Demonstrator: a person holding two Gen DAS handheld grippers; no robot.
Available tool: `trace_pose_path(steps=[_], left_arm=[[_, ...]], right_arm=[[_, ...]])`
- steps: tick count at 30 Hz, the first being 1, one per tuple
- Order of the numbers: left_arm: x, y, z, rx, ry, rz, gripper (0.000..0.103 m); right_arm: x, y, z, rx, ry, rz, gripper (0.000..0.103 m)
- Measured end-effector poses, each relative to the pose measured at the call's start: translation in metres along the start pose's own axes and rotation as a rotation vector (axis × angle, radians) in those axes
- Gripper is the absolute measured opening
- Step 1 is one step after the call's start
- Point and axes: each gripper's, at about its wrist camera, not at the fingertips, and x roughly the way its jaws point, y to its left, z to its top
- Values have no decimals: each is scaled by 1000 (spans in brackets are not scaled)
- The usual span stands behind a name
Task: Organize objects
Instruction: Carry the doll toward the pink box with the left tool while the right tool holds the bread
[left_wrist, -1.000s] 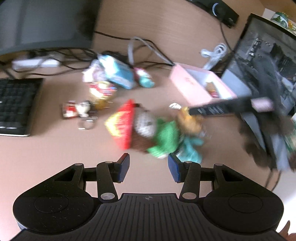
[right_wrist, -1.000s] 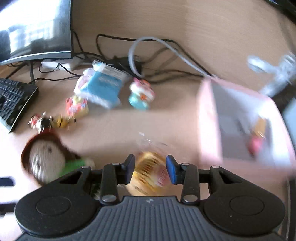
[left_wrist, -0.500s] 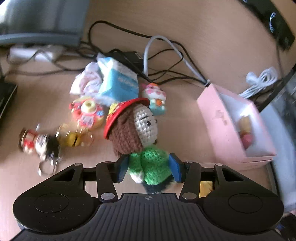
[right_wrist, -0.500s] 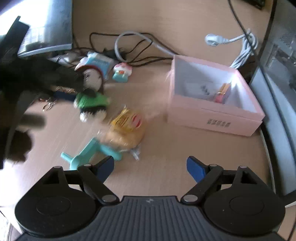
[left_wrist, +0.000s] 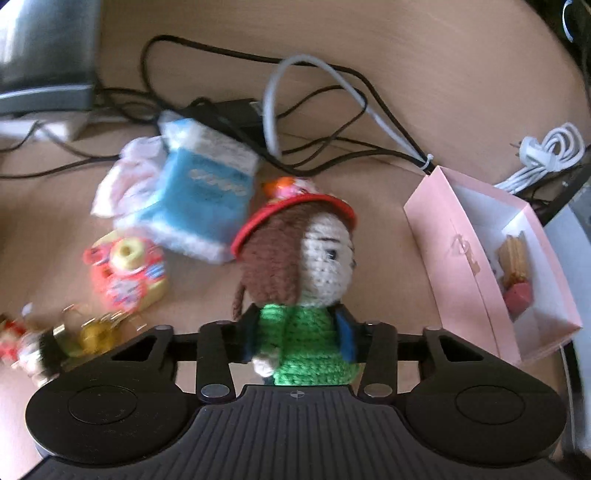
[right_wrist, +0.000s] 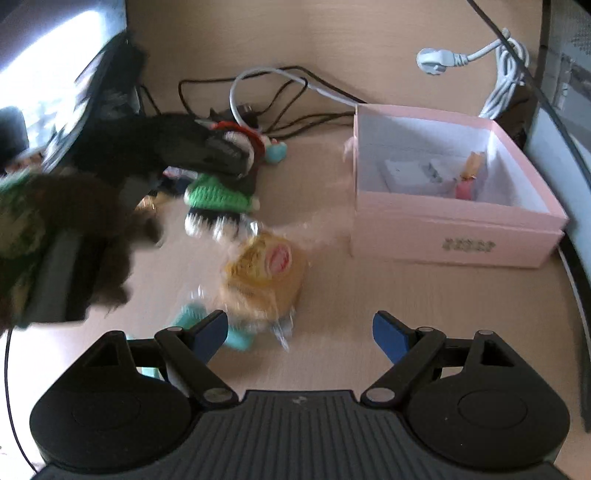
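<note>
A crochet doll (left_wrist: 314, 251) with a red hat, brown hair and green body stands upright between the blue pads of my left gripper (left_wrist: 299, 339). Its jaws are closing and the pads press on the green body. In the right wrist view the same doll (right_wrist: 218, 195) hangs under the dark left gripper, with a furry sleeve at the left. My right gripper (right_wrist: 299, 332) stands open with nothing between its fingers. Just ahead of it lie a yellow wrapped packet (right_wrist: 266, 273) and a teal toy (right_wrist: 236, 336). The open pink box (right_wrist: 454, 236) sits to the right and holds a few small items.
A blue tissue pack (left_wrist: 199, 199), a red and yellow toy (left_wrist: 125, 273) and a keychain (left_wrist: 85, 332) lie left of the doll. Black and grey cables (left_wrist: 332, 92) tangle behind. A coiled white cord (left_wrist: 546, 151) lies past the pink box (left_wrist: 458, 258). A monitor (left_wrist: 44, 55) stands far left.
My left gripper came over the doll and closed on its green body. My right gripper let go of the yellow packet, opened wide and drew back from it.
</note>
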Motion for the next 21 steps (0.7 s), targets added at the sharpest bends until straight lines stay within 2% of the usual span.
trace_pose_path(steps=[3, 5, 6, 10, 13, 21], left_arm=[[-35, 21, -17, 1, -2, 2, 44], [-55, 34, -28, 0, -2, 5, 44], [-68, 41, -37, -6, 2, 5, 44], [-98, 66, -62, -34, 29, -12, 43], [-115, 71, -75, 0, 36, -33, 43], [-130, 51, -72, 66, 24, -168, 43]], right_arm=[[22, 0, 12, 36, 7, 33, 86], [39, 2, 20, 69, 30, 68, 83], [47, 5, 23, 64, 44, 75, 71], [56, 30, 31, -53, 63, 55, 50], [43, 35, 34, -86, 62, 43, 43], [-36, 11, 17, -13, 30, 12, 41]])
